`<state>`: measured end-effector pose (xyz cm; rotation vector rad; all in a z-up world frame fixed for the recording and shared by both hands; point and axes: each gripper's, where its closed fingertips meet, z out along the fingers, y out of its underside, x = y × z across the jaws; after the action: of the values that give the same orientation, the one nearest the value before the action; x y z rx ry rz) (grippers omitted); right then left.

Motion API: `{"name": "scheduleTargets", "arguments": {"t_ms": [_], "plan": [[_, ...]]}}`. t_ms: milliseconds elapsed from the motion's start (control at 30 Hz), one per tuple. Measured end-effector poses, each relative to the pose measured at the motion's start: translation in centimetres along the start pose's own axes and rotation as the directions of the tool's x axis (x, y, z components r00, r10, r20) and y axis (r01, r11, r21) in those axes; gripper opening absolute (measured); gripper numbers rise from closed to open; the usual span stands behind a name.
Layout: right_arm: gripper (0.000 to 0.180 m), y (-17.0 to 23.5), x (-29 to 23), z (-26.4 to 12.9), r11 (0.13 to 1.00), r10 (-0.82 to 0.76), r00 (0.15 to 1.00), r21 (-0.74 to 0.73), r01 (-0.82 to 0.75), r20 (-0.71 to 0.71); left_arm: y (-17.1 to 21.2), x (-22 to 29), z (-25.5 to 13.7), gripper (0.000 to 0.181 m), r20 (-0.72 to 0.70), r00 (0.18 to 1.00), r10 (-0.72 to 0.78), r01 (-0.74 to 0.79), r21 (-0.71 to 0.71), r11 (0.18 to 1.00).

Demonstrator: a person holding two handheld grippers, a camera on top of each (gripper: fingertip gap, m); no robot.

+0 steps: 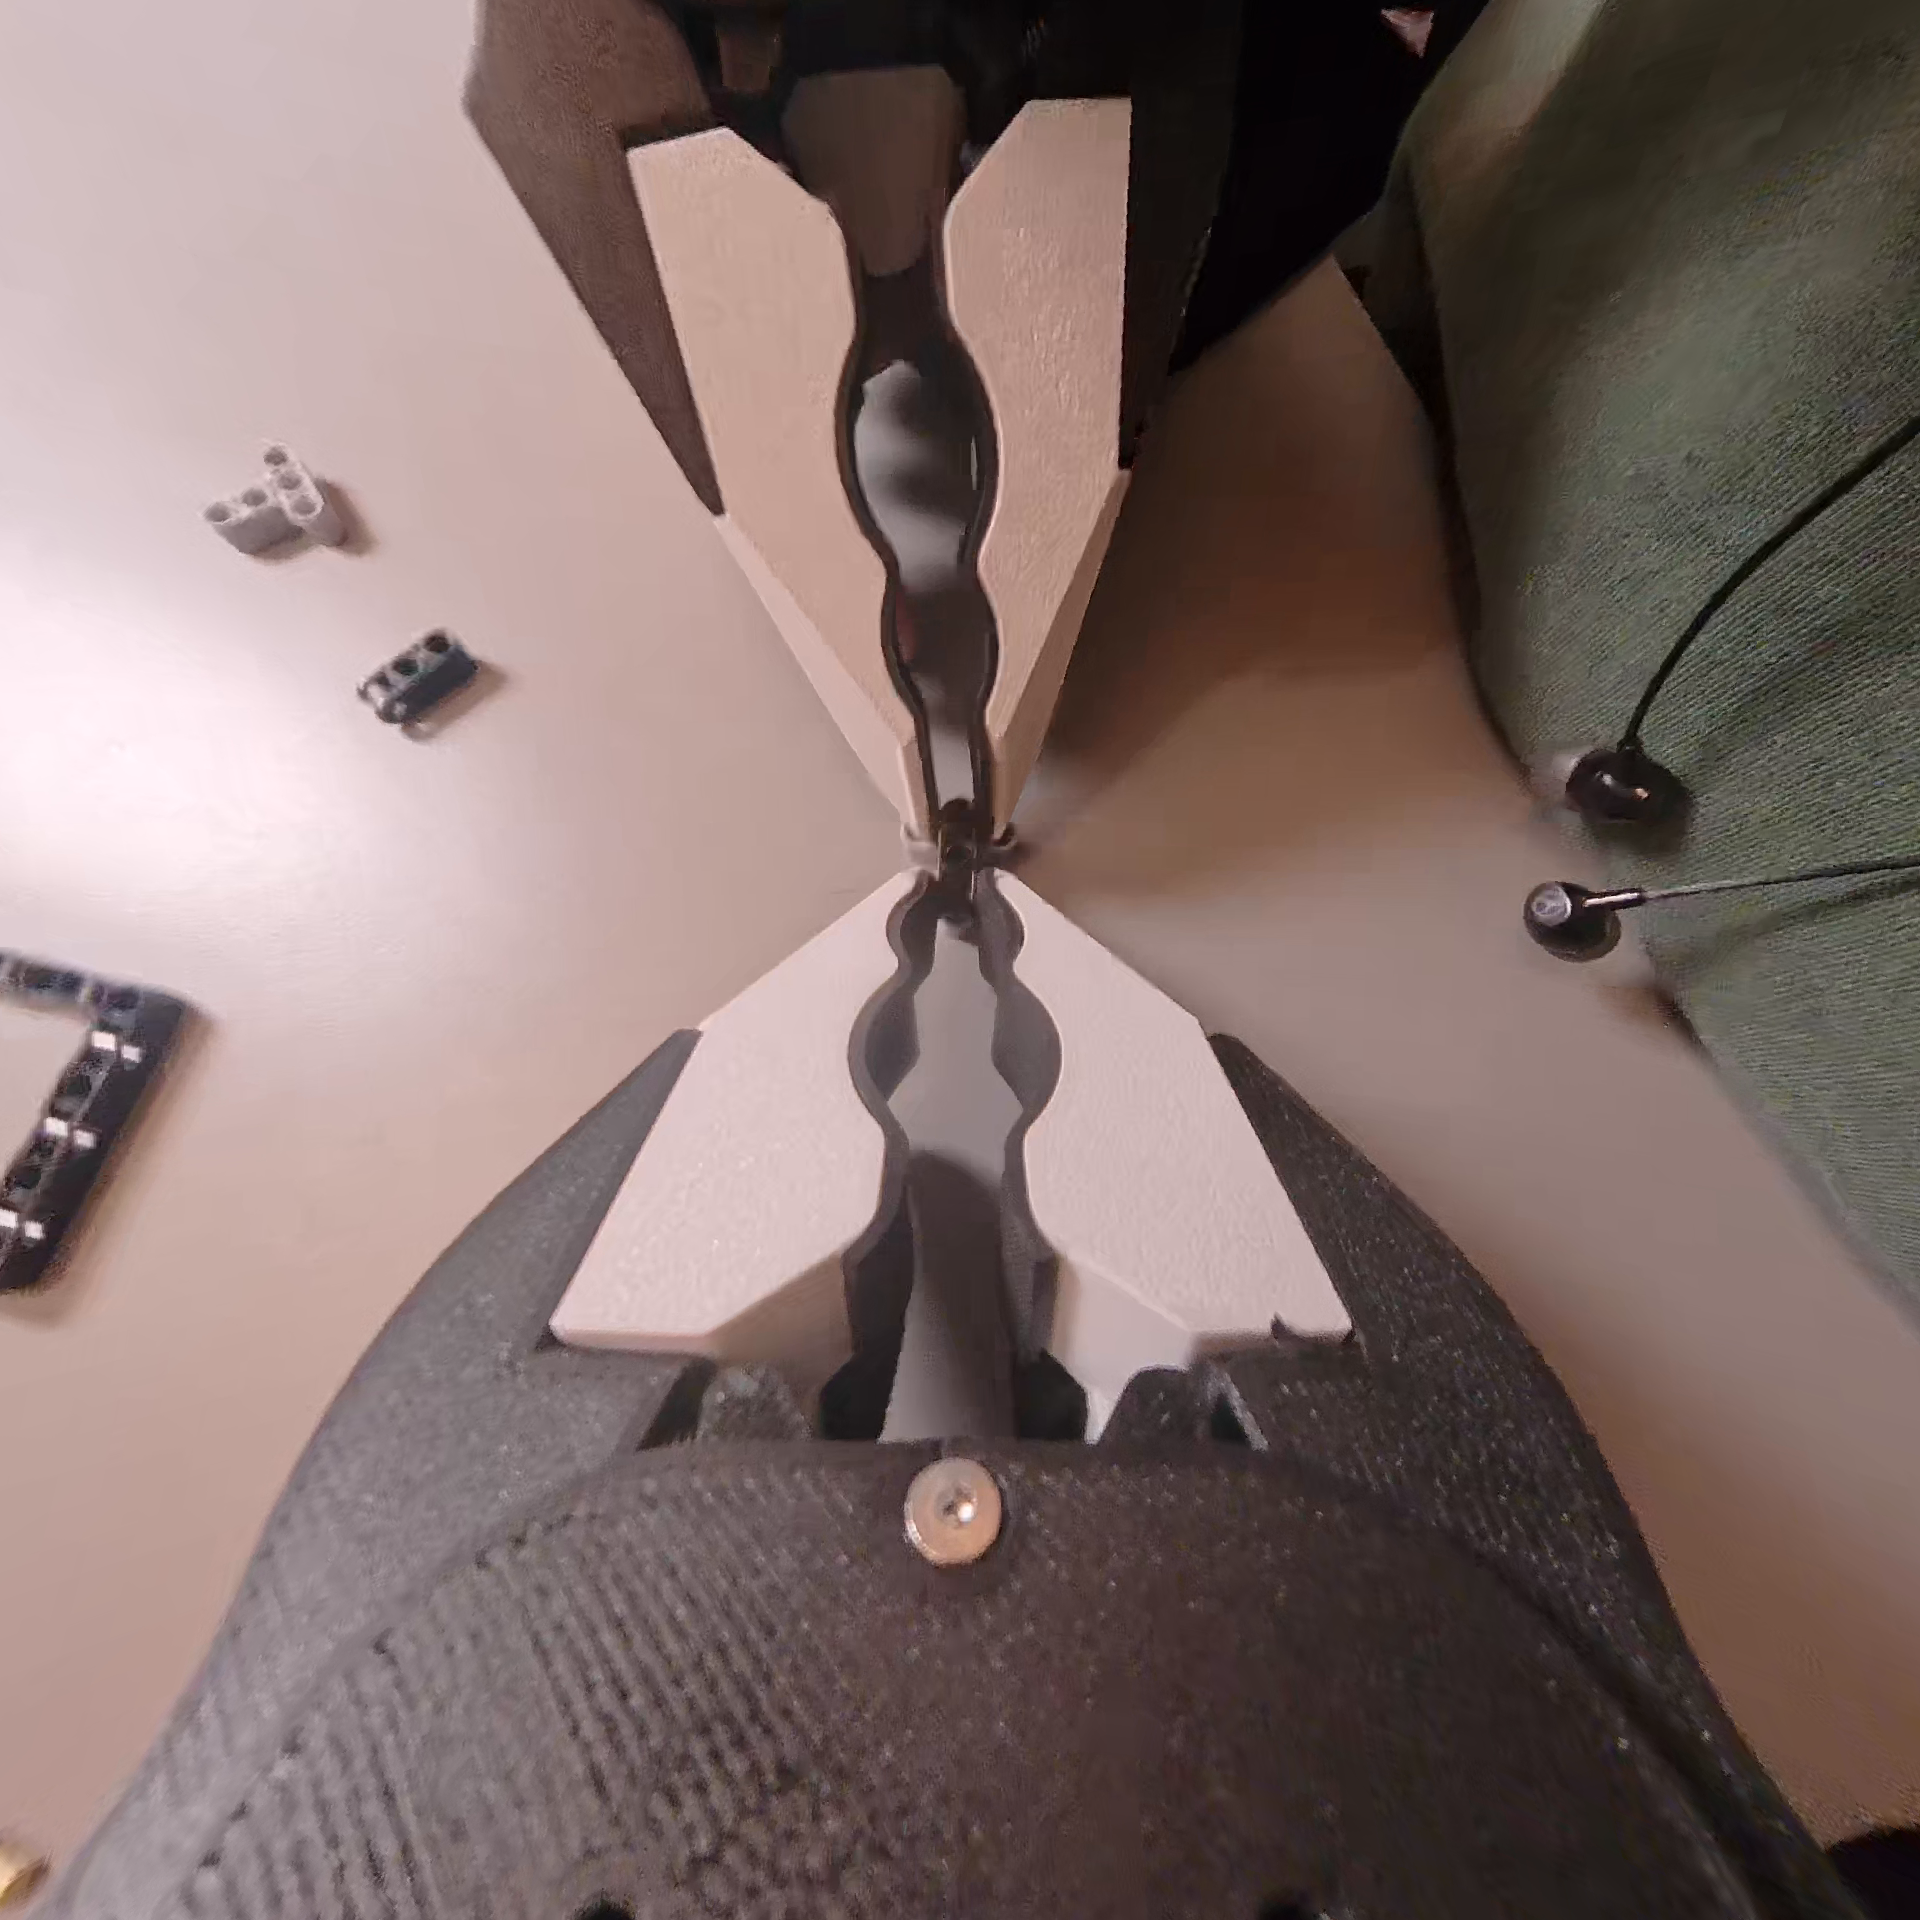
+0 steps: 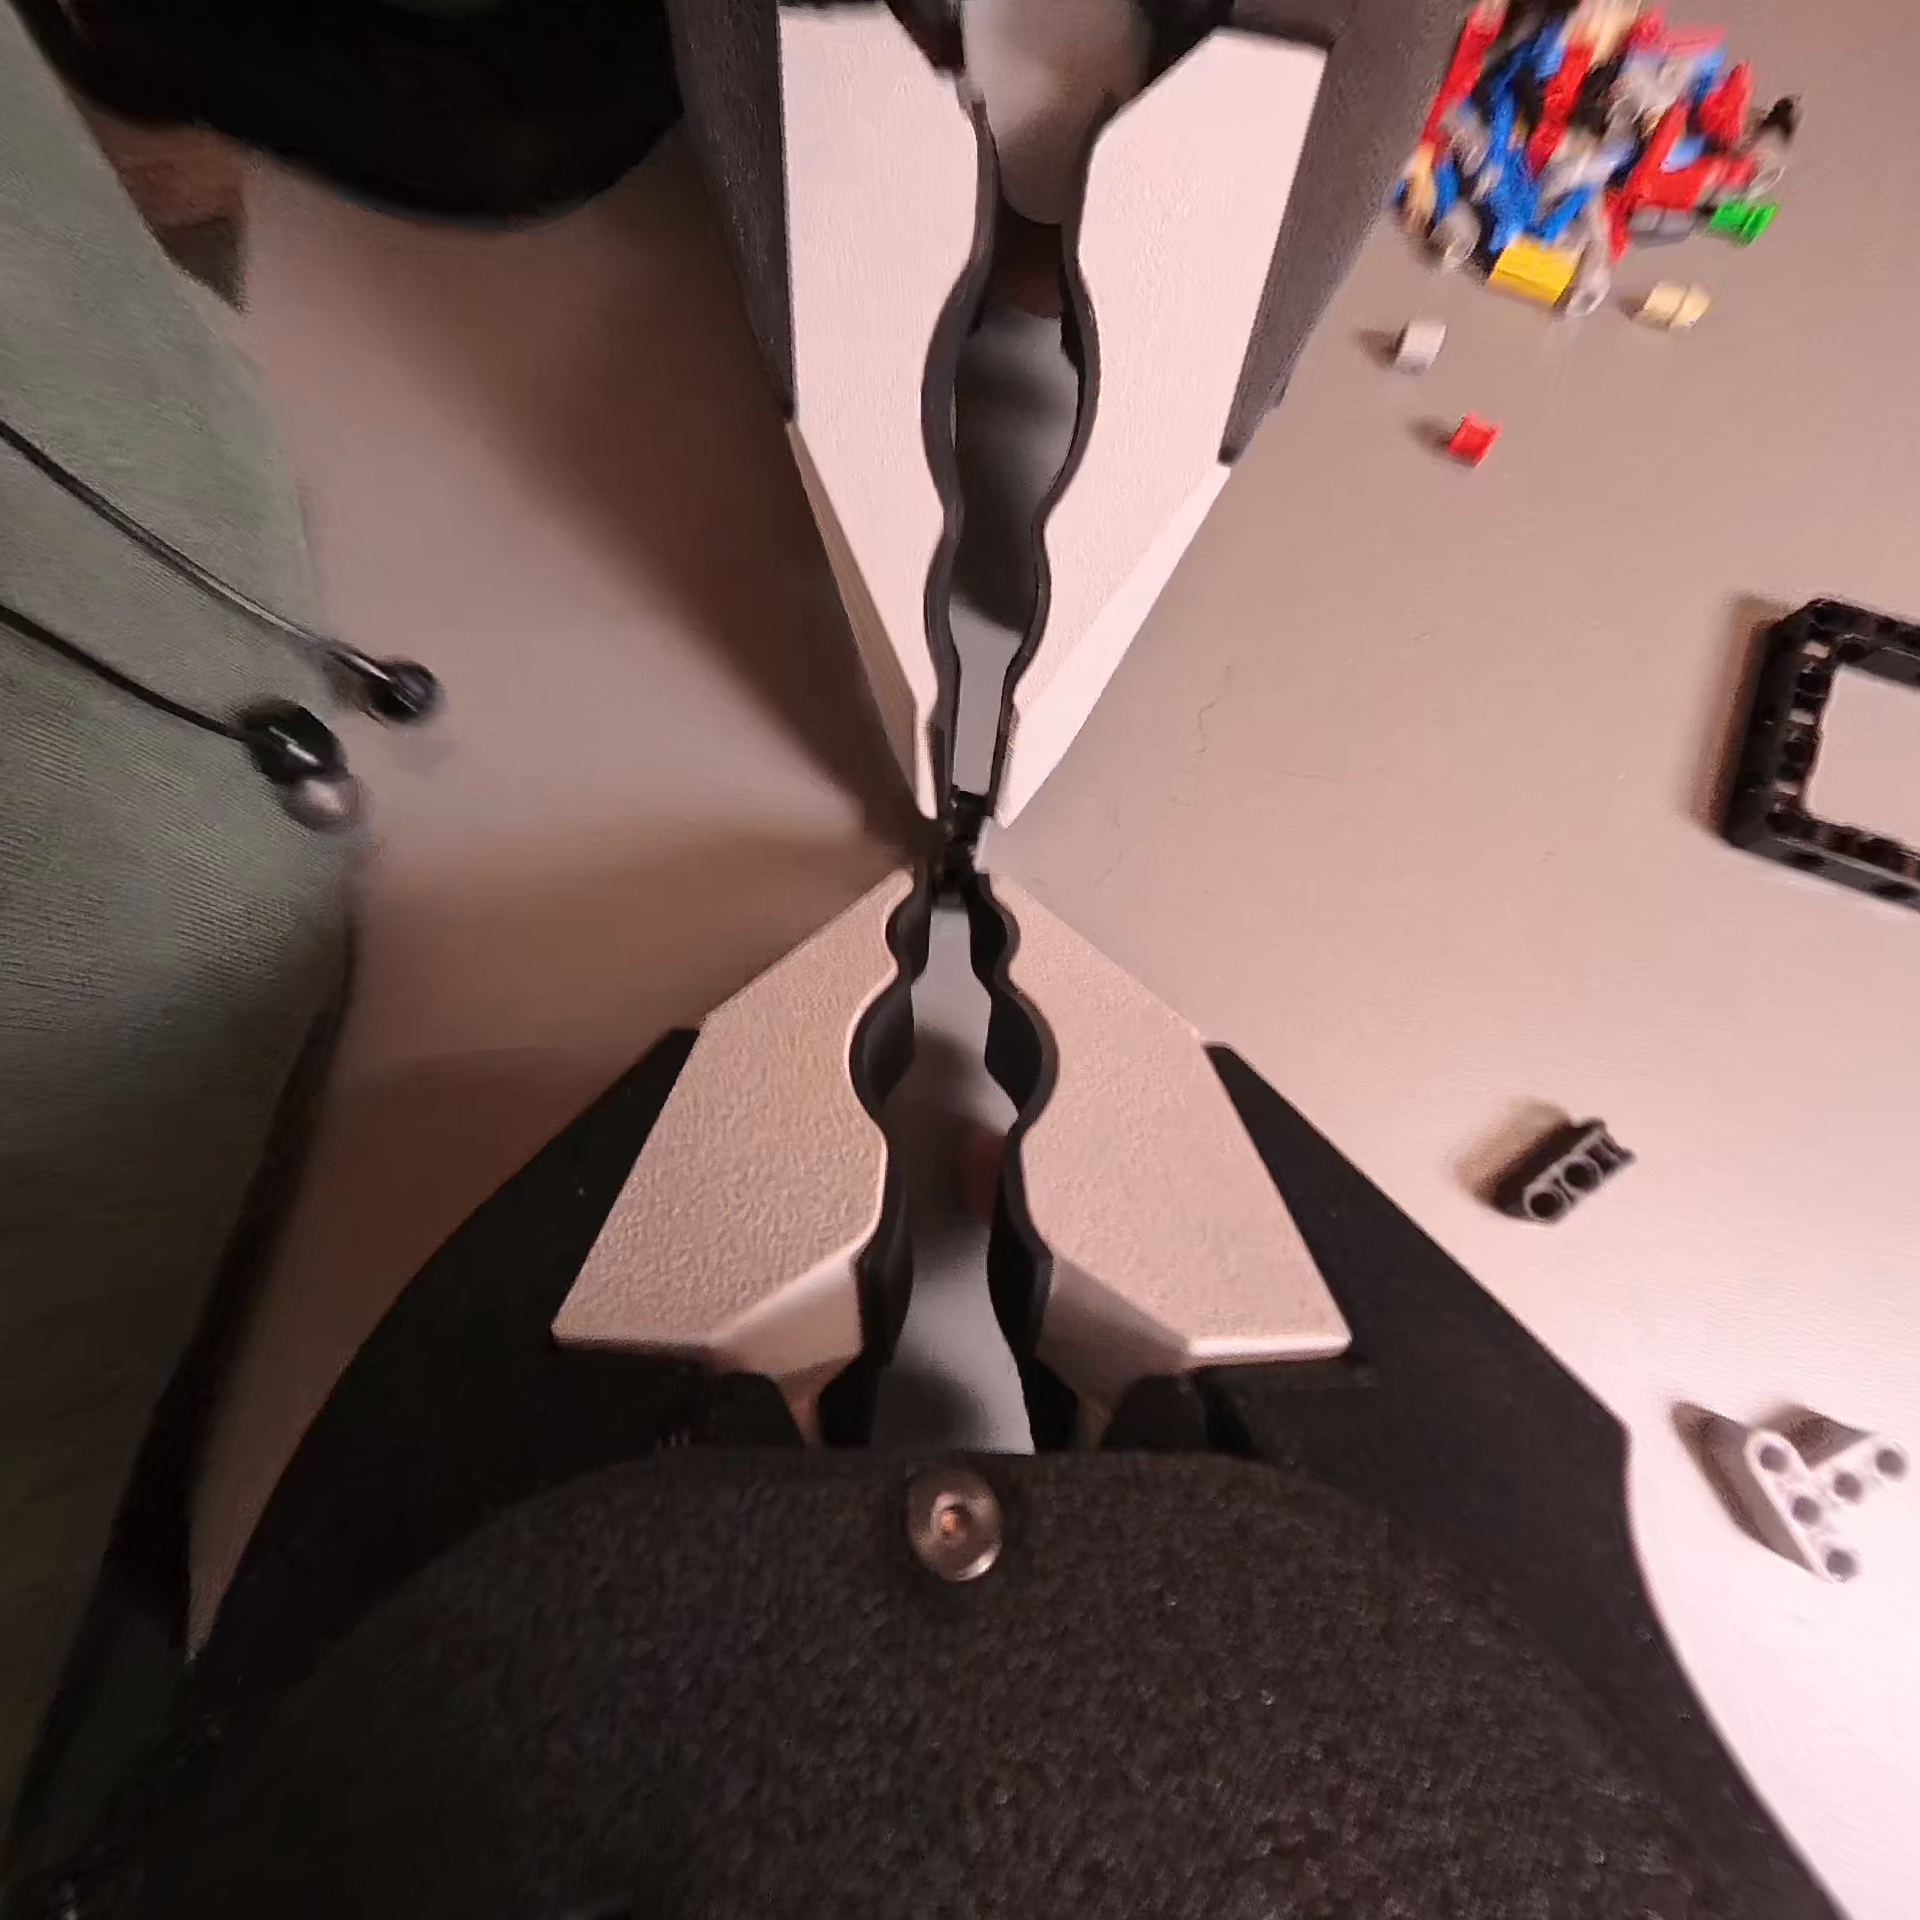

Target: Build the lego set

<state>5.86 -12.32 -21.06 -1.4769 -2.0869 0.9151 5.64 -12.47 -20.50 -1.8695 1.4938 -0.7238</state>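
My left gripper (image 1: 954, 902) and my right gripper (image 2: 951, 883) meet tip to tip above the table. In the left wrist view the right gripper (image 1: 956, 816) comes in from the top, shut on a small grey piece (image 1: 916, 850) that sticks out on both sides of its tips. My left gripper is shut on a small black pin (image 1: 956, 854) that touches the grey piece. In the right wrist view the left gripper (image 2: 963, 808) comes from the top, and the black pin (image 2: 961, 828) shows between the two sets of tips. That view is blurred.
A black rectangular frame (image 1: 94, 1122) (image 2: 1839, 748), a grey T-shaped beam (image 1: 275, 504) (image 2: 1808, 1486) and a small black beam (image 1: 421, 670) (image 2: 1564, 1169) lie on the table. A pile of coloured pieces (image 2: 1579, 145) sits further off. A person's green garment with drawstrings (image 1: 1662, 520) (image 2: 125, 623) is close. The tips of both grippers are at nearly the same place.
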Motion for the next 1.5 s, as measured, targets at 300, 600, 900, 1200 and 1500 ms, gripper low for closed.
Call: {"name": "scheduleTargets", "arguments": {"t_ms": [300,600,900,1200,1500], "plan": [[0.015,-1.1,0.4,-2.0,0.999,-0.039,0.999,-0.017,0.039,-0.014,0.0,-0.1,0.1,0.007,0.037,0.999,0.027,-0.025,-0.06,0.998],[0.014,-0.8,-0.3,-1.1,0.999,0.019,0.999,-0.034,-0.02,-0.034,-0.2,-0.3,0.3,0.01,0.081,0.997,0.019,-0.014,-0.063,0.998],[0.029,0.4,0.0,-1.6,0.997,-0.045,0.993,-0.06,0.039,-0.106,0.2,-0.4,0.7,0.008,0.118,0.993,0.009,0.001,-0.086,0.996],[0.049,-3.1,-0.5,-3.1,0.905,-0.377,0.889,0.1,0.413,-0.26,-3.3,1.0,-2.0,0.007,-0.241,0.912,-0.333,0.373,0.142,0.917],[0.015,-5.2,-1.0,-3.9,0.877,-0.374,0.877,0.193,0.44,-0.301,-5.3,1.7,-4.1,0.01,-0.41,0.812,-0.414,0.534,0.237,0.812]]}}
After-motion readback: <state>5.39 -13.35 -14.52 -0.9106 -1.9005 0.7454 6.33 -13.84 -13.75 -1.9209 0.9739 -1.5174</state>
